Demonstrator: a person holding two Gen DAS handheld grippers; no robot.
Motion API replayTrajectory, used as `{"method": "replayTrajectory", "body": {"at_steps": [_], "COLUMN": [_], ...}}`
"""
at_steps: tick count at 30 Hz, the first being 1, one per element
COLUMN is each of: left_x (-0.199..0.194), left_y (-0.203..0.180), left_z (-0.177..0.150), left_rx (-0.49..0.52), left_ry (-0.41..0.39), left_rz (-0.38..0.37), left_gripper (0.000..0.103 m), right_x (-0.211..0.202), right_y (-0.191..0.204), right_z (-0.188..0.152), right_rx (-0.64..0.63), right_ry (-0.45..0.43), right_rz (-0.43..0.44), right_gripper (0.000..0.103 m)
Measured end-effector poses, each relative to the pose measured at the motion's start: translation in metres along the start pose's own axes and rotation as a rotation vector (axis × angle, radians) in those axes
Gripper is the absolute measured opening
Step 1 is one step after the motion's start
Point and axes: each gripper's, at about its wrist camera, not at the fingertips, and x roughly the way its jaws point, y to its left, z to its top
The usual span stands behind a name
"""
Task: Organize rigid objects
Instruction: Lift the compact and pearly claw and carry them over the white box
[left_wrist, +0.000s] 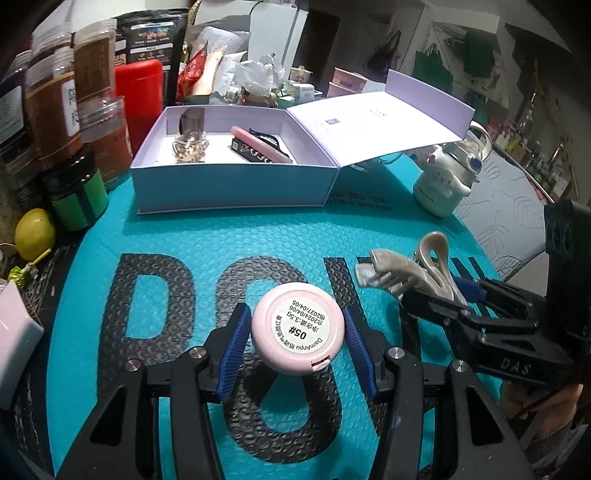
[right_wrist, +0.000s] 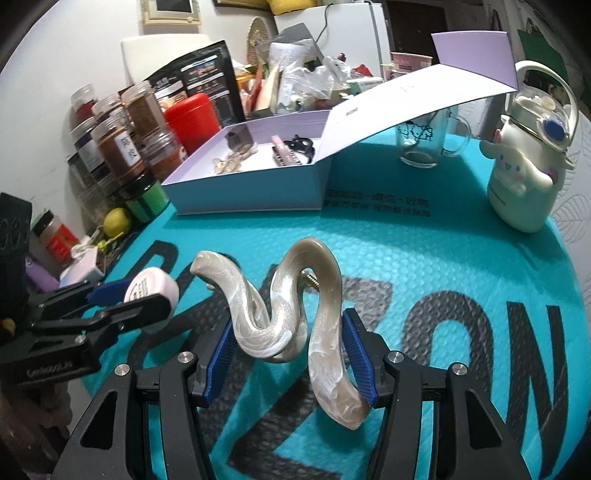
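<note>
My left gripper (left_wrist: 295, 332) is shut on a round pink compact (left_wrist: 297, 328), label side up, held above the teal mat. The same compact (right_wrist: 151, 286) shows in the right wrist view, at the left. My right gripper (right_wrist: 286, 339) is shut on a wavy pearl-beige hair claw (right_wrist: 295, 314); in the left wrist view that hair claw (left_wrist: 406, 271) sits at the right, in the right gripper (left_wrist: 443, 291). Beyond both stands an open lilac box (left_wrist: 236, 192) (right_wrist: 255, 195), lid folded back to the right. It holds a dark cube, gold clips, a pink bar and a black clip.
Spice jars (left_wrist: 55, 107), a red tin (left_wrist: 138, 85) and a green jar (left_wrist: 77, 195) line the left edge beside a lemon (left_wrist: 33, 232). A white cartoon bottle (right_wrist: 524, 166) and a glass mug (right_wrist: 428, 140) stand at the right. Clutter fills the back.
</note>
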Motion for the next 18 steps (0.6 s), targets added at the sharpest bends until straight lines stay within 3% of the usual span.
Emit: {"method": "replayTrajectory", "body": {"at_steps": [18], "left_x": [-0.036], "left_y": [0.016], "left_z": [0.029], "left_rx": [-0.001], "left_ry": [-0.121], "left_rz": [0.029], "left_gripper": [0.051], "right_x": [-0.014], "right_y": [0.038], "right_z": [0.031], "right_rx": [-0.118], "right_ry": [-0.033], "right_rz": [0.061], "right_gripper": [0.056]}}
